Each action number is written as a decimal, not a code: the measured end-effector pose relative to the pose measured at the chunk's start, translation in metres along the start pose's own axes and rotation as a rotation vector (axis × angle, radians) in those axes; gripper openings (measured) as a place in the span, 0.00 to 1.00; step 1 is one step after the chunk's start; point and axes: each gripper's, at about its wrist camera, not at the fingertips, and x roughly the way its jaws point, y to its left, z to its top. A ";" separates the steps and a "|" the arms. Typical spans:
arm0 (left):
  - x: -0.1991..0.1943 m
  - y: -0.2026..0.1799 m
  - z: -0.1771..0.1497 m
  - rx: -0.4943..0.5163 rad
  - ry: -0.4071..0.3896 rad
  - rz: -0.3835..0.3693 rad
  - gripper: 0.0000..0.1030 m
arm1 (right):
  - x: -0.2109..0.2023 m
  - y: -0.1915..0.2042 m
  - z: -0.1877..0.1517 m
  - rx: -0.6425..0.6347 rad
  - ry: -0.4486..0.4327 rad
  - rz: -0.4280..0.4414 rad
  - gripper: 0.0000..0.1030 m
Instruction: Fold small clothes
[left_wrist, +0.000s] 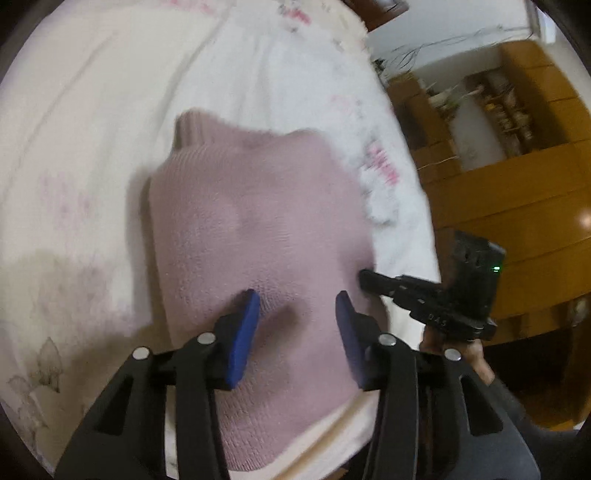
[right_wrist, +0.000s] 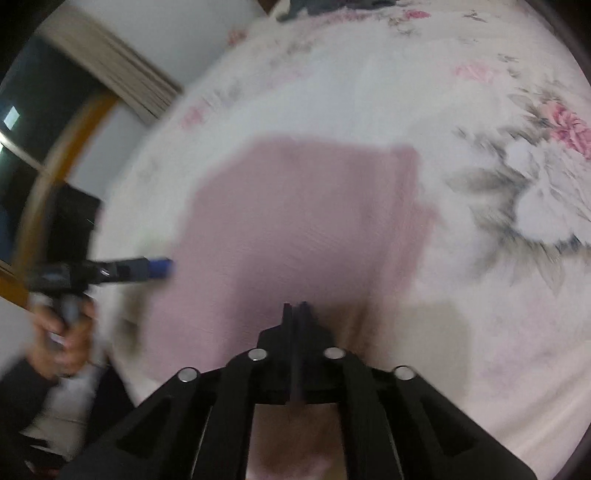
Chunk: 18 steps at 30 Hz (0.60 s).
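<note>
Pink knit sweater, folded, on the floral bed.

The pink sweater (left_wrist: 255, 236) lay on the bed sheet (left_wrist: 92, 110), long axis running away from me, collar farthest. My left hand-held gripper (left_wrist: 297, 314) hovered released over its near end; my right hand-held gripper (right_wrist: 294, 308), clenched on nothing, sat at its near edge. It read "DAS".

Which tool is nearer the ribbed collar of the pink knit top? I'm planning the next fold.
Left. The left tool hangs open over the middle of the pink knit top, pointing toward the collar. The right tool sits shut at its side edge.
</note>
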 end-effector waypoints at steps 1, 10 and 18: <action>0.002 0.000 0.001 0.001 -0.007 0.014 0.29 | 0.001 -0.008 -0.004 0.006 -0.001 0.007 0.00; -0.017 -0.027 -0.036 0.057 -0.004 0.103 0.38 | -0.026 0.032 -0.048 -0.070 0.035 -0.034 0.01; -0.033 -0.045 -0.057 0.083 -0.022 0.071 0.46 | -0.039 0.039 -0.076 -0.064 0.009 -0.093 0.02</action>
